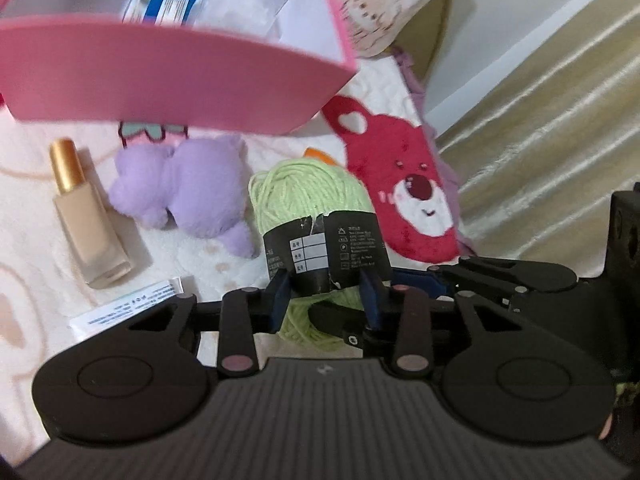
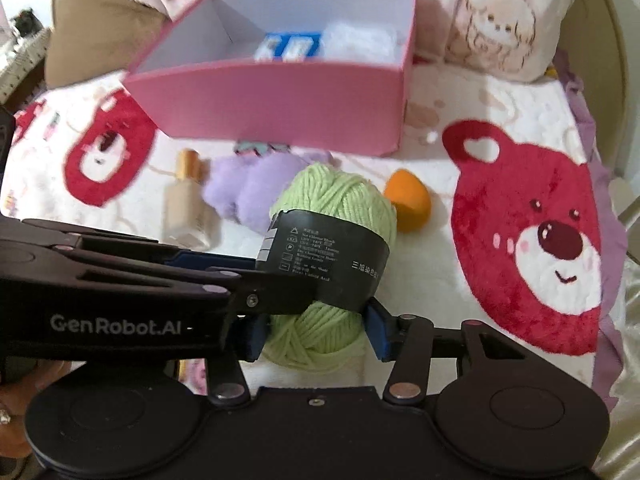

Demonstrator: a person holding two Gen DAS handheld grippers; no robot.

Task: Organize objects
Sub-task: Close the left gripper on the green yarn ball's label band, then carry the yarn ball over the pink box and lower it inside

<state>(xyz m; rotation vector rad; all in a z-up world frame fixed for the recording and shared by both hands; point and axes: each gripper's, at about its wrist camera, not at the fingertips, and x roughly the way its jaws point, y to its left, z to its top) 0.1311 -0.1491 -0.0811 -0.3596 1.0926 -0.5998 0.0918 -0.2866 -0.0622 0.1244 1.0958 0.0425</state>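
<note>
Left gripper [image 1: 326, 300] and right gripper [image 2: 316, 336] fingers both pinch the yarn ball [image 2: 336, 200].

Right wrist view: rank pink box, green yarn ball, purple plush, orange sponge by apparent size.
1. pink box
2. green yarn ball, though it sits nearest the camera, which inflates it
3. purple plush, partly hidden behind the yarn, so unsure
4. orange sponge

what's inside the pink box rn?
Inside the pink box: a blue-and-white carton and something white and fluffy beside it. The front wall hides the floor and whatever lies lower down.
</note>
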